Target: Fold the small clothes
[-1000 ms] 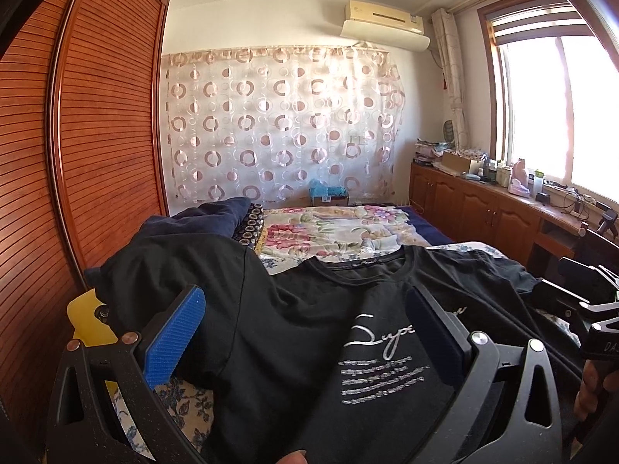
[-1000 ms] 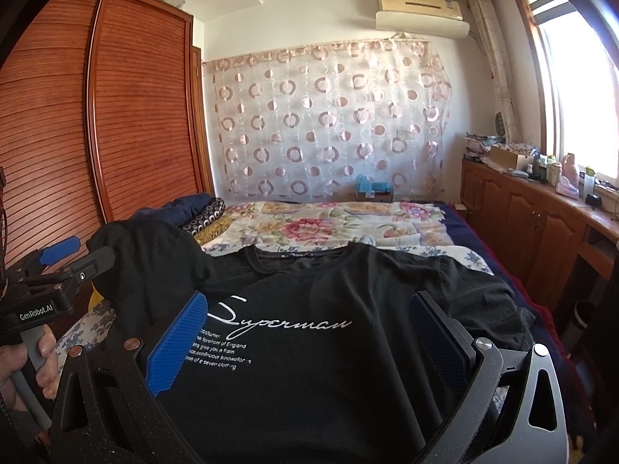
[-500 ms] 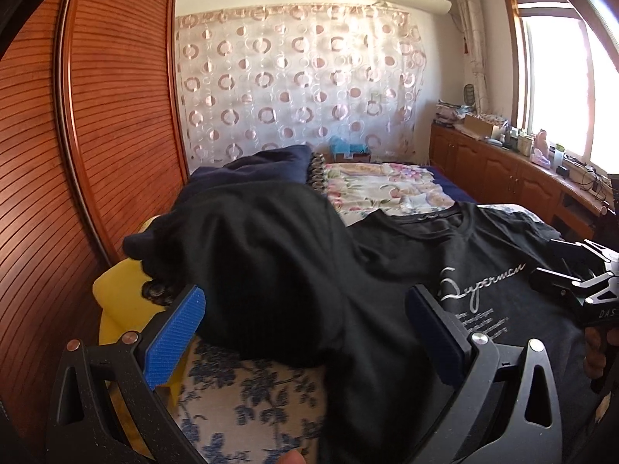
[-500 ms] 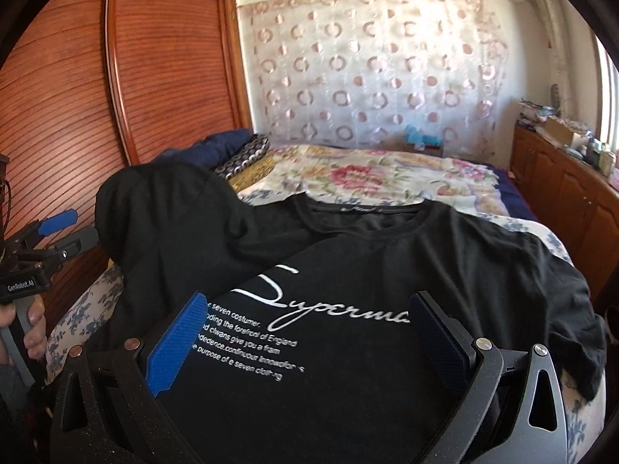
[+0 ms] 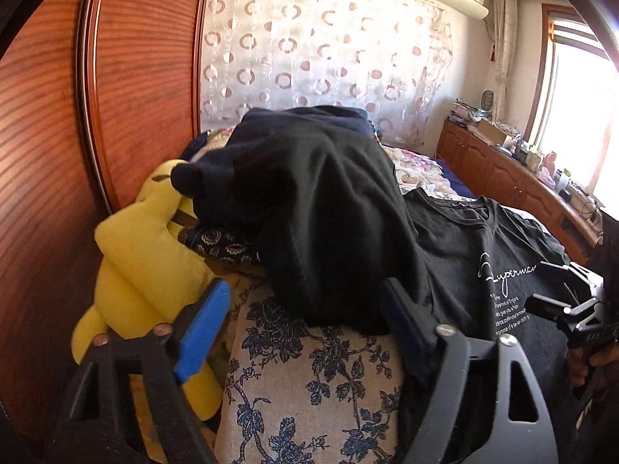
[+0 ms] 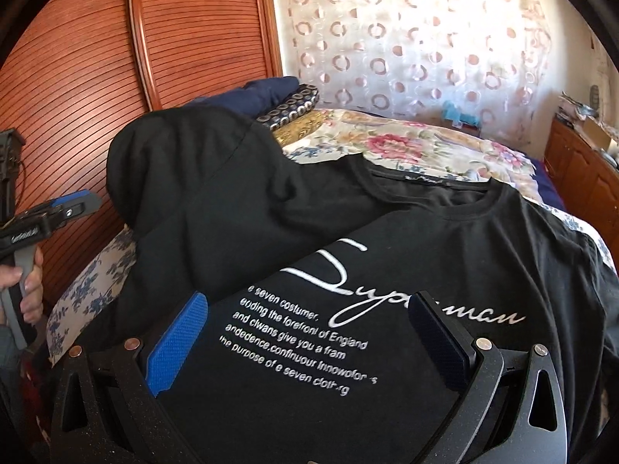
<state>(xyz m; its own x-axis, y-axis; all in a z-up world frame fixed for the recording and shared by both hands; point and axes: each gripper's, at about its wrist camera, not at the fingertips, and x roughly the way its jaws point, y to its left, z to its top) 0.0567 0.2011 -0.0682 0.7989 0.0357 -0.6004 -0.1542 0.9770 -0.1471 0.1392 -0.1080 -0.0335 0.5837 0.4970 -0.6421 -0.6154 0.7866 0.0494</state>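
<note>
Covering floral bedspread (image 5: 309,398) (blue-on-cream): black T-shirt (image 6: 387,270); louvred wardrobe (image 6: 77,77) beside.

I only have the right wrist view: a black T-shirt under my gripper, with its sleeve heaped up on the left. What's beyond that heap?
Observer: A yellow plush toy is wedged between the heap and the wooden wardrobe door.
Operator: Has the left gripper got the sleeve?
Observer: Not yet. The left gripper has just been closing its jaws. The sleeve hem hangs between its fingers, but the pads are not clamping it.
</note>
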